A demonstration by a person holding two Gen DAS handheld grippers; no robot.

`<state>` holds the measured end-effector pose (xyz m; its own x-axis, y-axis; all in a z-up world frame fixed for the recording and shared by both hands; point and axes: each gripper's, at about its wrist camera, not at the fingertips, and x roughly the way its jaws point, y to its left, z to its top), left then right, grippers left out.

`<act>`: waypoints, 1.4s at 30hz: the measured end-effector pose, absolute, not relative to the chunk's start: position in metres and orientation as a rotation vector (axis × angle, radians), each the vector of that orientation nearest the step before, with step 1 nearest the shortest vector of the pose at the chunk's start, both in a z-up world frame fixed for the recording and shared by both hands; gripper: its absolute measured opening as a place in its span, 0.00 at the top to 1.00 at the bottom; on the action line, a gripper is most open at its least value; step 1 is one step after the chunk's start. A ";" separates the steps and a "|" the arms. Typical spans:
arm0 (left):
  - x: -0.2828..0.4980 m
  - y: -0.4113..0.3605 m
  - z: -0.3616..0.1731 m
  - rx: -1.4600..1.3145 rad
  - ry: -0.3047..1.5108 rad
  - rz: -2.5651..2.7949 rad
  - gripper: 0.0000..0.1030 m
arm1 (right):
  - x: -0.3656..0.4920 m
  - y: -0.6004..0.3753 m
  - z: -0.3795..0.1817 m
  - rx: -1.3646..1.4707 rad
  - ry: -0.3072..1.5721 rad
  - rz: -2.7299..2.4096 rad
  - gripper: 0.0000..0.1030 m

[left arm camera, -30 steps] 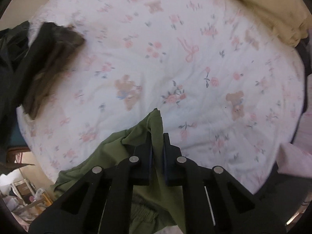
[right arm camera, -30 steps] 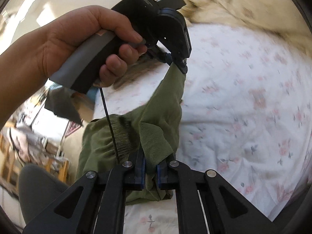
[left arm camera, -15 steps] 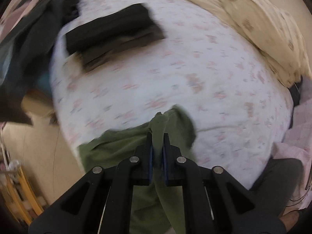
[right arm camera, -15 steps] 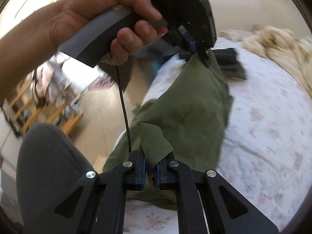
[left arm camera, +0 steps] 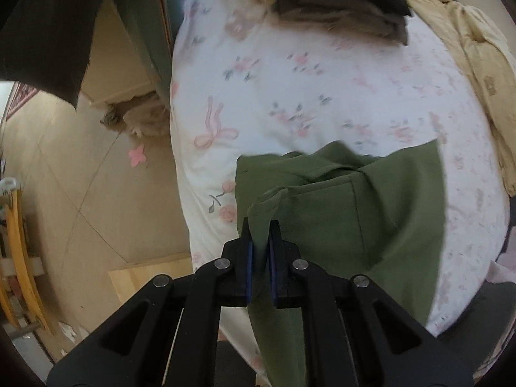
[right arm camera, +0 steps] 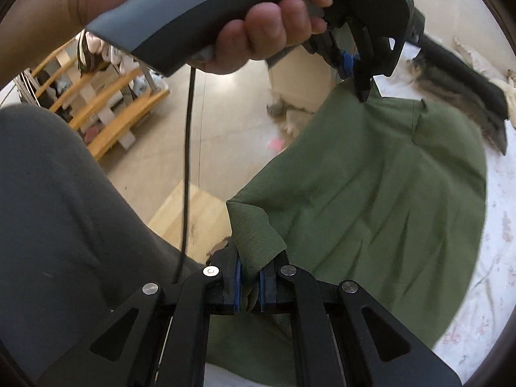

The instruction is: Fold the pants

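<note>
Olive green pants [left arm camera: 371,213] hang spread between both grippers over the near edge of a bed with a white floral sheet [left arm camera: 290,80]. My left gripper [left arm camera: 260,225] is shut on one corner of the pants. It also shows in the right wrist view [right arm camera: 358,77], held by a hand, above the spread cloth [right arm camera: 387,193]. My right gripper [right arm camera: 248,258] is shut on the ribbed waistband corner [right arm camera: 254,229].
Folded dark garments [left arm camera: 338,3] lie at the far end of the bed. A cream blanket [left arm camera: 467,51] runs along the right side. The beige floor [left arm camera: 80,193] and a wooden rack [right arm camera: 106,103] lie to the left. A grey-clad leg [right arm camera: 64,209] is beside the right gripper.
Both grippers have swung left and lifted with the pants, which now hang spread wide between them. The view has turned from the bed toward the floor and bed edge.
</note>
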<state>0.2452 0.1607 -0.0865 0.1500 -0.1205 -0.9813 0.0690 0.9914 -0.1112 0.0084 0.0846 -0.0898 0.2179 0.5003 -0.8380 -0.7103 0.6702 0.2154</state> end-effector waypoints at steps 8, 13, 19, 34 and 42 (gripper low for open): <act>0.244 0.152 -0.115 0.165 1.362 -0.037 0.35 | 0.024 0.061 -0.113 0.063 1.243 0.965 0.58; 0.254 0.183 -0.092 0.026 1.359 0.034 0.31 | 0.007 0.018 -0.080 0.149 1.181 1.066 0.55; 0.244 0.173 -0.054 -0.002 1.210 -0.075 0.31 | 0.042 -0.002 -0.072 0.166 1.139 0.837 0.87; 0.252 0.157 -0.104 0.218 1.367 0.006 0.18 | 0.040 0.012 -0.117 0.142 1.366 0.983 0.83; 0.248 0.156 -0.029 0.101 1.129 -0.066 0.18 | 0.052 -0.162 -0.118 0.631 1.249 0.575 0.29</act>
<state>0.2481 0.1561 -0.0286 0.4267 -0.0019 -0.9044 0.1042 0.9934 0.0471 0.0517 -0.1622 -0.1180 0.2215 0.7037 -0.6750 -0.0547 0.7001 0.7119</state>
